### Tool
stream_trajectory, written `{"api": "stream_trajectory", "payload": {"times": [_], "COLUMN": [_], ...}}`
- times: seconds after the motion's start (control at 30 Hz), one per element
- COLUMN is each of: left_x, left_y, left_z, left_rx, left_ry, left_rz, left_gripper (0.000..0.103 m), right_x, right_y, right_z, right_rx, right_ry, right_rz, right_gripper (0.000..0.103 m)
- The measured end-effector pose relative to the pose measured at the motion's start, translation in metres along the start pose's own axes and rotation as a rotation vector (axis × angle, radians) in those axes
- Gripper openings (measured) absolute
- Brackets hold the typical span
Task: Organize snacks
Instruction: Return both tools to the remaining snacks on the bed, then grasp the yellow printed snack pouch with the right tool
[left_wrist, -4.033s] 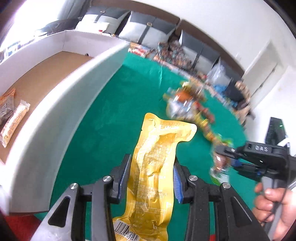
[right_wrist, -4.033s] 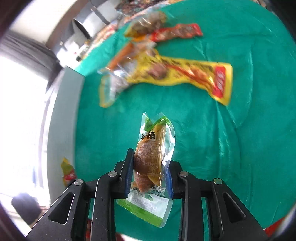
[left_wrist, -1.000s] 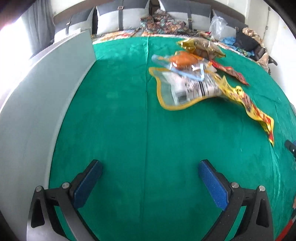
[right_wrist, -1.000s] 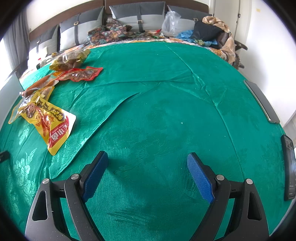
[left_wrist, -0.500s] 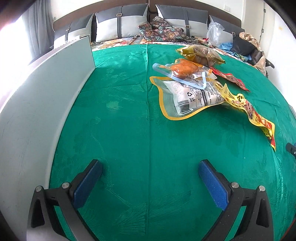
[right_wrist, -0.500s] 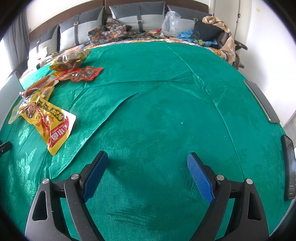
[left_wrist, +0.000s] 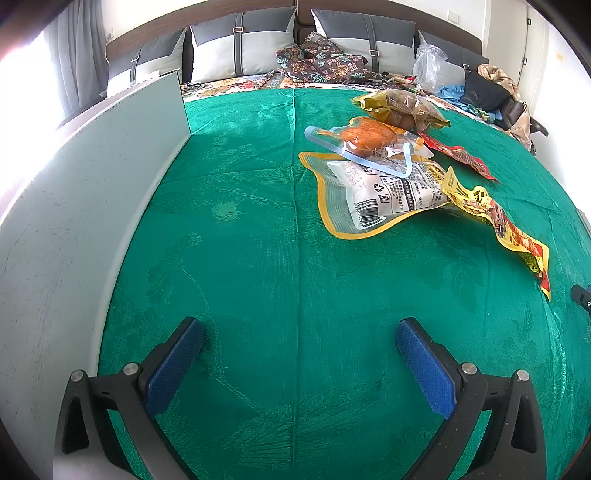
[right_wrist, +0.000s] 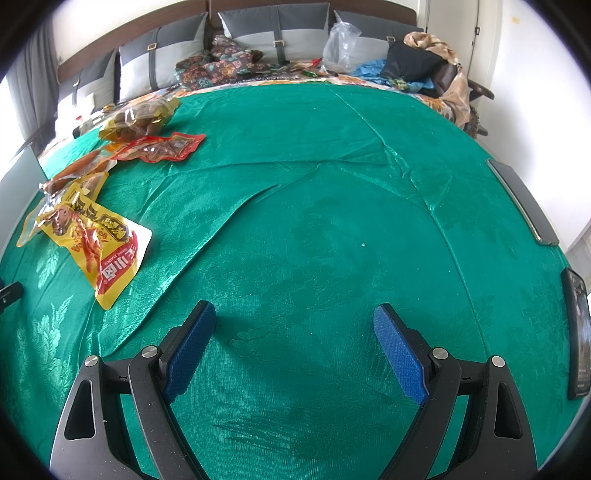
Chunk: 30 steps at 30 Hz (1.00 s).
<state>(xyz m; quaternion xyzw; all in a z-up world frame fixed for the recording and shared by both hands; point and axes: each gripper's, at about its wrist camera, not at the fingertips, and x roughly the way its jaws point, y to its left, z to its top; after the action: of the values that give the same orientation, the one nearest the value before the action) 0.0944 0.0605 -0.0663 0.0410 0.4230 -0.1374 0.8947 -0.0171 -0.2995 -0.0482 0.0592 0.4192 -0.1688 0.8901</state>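
Several snack packets lie in a loose pile on the green tablecloth (left_wrist: 258, 258): a clear pouch with a yellow border (left_wrist: 373, 195), a pouch with an orange snack (left_wrist: 365, 138), a long yellow and red packet (left_wrist: 509, 232), a red packet (left_wrist: 458, 155) and a yellow bag of brown snacks (left_wrist: 402, 103). My left gripper (left_wrist: 299, 332) is open and empty, low over the cloth, short of the pile. My right gripper (right_wrist: 295, 317) is open and empty over bare cloth; the yellow and red packet (right_wrist: 96, 240) lies to its left.
A white box wall (left_wrist: 85, 206) runs along the left. Two dark phones (right_wrist: 521, 201) (right_wrist: 576, 332) lie at the table's right edge. Cushions and clutter sit on a sofa (left_wrist: 306, 48) behind the table.
Four seconds ago each gripper was shut on a snack packet; now both are open and empty. Over the last second the left view steadied slightly; the right gripper has not moved.
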Motion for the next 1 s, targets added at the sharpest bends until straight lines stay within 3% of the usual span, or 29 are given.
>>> {"api": "stream_trajectory", "payload": {"times": [0.9, 1.0], "left_x": [-0.0004, -0.0003], "left_y": [-0.0004, -0.0009], "left_z": [0.0002, 0.0001], "left_rx": [-0.001, -0.001], "left_ry": [0.0, 0.0], "left_rz": [0.0, 0.002], "left_gripper": [0.103, 0.103], "right_x": [0.0008, -0.0025], "right_y": [-0.0015, 0.0032], "right_z": [-0.0003, 0.0084], "right_rx": [0.01, -0.038], "right_ry": [0.001, 0.008], "right_rz": [0.014, 0.011], "right_gripper": [0.091, 0.087]}}
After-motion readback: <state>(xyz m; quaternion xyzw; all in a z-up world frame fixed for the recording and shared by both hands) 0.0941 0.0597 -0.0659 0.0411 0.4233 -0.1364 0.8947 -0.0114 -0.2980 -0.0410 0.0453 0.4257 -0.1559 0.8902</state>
